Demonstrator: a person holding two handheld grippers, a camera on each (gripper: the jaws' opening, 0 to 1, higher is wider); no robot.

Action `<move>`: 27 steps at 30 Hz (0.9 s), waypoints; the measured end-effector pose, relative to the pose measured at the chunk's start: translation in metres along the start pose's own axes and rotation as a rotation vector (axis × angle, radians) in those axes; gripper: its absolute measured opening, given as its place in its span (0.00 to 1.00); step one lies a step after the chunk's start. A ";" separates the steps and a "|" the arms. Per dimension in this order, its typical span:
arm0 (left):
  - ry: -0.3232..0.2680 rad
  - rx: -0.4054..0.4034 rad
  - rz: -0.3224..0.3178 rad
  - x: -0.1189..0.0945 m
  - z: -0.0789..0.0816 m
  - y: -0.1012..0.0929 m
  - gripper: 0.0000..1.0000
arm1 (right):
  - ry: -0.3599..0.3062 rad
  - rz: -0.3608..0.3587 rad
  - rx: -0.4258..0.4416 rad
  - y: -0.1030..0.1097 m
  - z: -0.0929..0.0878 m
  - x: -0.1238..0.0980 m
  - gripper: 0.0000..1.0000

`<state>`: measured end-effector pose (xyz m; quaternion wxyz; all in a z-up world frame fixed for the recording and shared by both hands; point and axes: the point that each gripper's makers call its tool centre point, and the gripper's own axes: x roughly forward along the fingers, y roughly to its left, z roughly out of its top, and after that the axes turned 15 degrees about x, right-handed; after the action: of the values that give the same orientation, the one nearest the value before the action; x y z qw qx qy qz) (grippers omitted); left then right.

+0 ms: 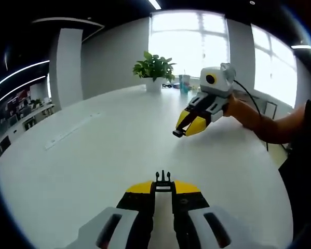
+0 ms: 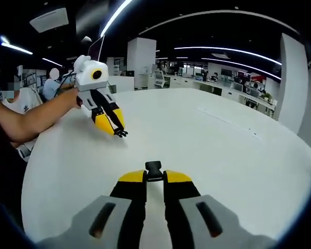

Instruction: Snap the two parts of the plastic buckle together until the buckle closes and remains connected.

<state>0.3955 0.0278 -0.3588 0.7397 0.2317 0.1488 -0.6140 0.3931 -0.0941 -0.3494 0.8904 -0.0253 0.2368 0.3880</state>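
Two tools and two buckle parts are counted. In the left gripper view the left tool (image 1: 163,188) has its yellow-tipped jaws closed on one black pronged buckle part (image 1: 163,181), held above the white table (image 1: 93,155). In the right gripper view the right tool (image 2: 153,177) has its jaws closed on the other black buckle part (image 2: 153,168), a blunt socket-like piece. The two parts are well apart and not joined. Each tool appears in the opposite view with its buckle part at the jaw tips, held up over the table by a person's hand (image 1: 233,106). At the table's far edge stand one potted plant (image 1: 154,70) and one cup (image 1: 185,83), well clear of both tools. One long inset strip (image 1: 72,130) runs along the tabletop. Nothing lies between the two tools.
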 end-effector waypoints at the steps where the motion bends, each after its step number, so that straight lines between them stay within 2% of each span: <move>1: -0.001 0.000 -0.003 0.001 0.000 -0.001 0.10 | 0.004 0.001 0.000 0.000 -0.001 0.000 0.10; 6: 0.004 0.011 -0.028 0.003 -0.002 -0.006 0.10 | 0.014 0.008 -0.003 0.004 -0.005 0.000 0.10; 12: 0.010 0.020 -0.044 0.002 -0.007 -0.001 0.10 | 0.028 0.022 -0.006 0.003 -0.010 0.002 0.10; 19: 0.005 0.029 -0.047 0.003 -0.005 -0.011 0.10 | 0.035 0.033 -0.012 0.005 -0.012 0.003 0.10; 27: -0.004 0.046 -0.074 0.005 -0.003 -0.020 0.10 | 0.045 0.092 -0.041 0.021 -0.018 0.000 0.10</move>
<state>0.3776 0.0225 -0.3675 0.7114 0.2415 0.1416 -0.6446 0.3713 -0.0834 -0.3628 0.8653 -0.0412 0.2495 0.4327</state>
